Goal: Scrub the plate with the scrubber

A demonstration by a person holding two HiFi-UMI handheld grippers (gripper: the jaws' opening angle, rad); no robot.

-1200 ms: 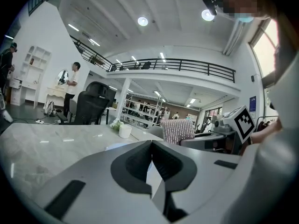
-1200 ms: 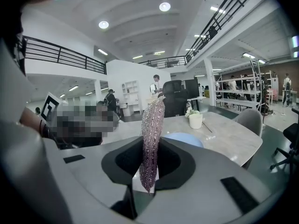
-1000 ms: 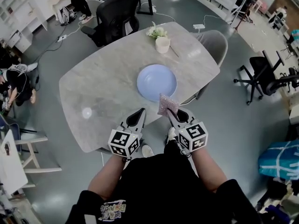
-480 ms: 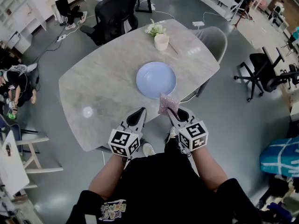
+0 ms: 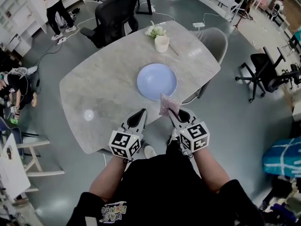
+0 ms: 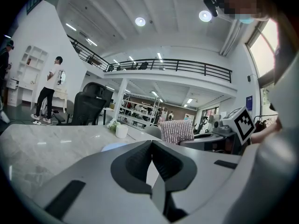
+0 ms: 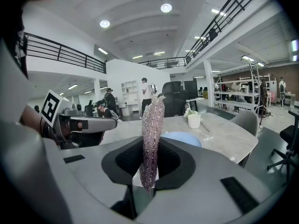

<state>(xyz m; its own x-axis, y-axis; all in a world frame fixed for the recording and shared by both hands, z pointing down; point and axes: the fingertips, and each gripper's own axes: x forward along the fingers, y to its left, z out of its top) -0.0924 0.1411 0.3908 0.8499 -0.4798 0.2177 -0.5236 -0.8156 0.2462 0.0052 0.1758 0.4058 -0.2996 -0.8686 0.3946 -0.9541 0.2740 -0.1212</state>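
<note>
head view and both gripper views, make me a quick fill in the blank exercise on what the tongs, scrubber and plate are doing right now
1. The right tongs are ____ on the sparkly scrubber.
2. The left tongs are shut and hold ____.
3. The ____ plate lies untouched on the marble table.
4. Beyond the plate, a white vase holds ____.

Missing words: shut; nothing; blue; flowers
</note>
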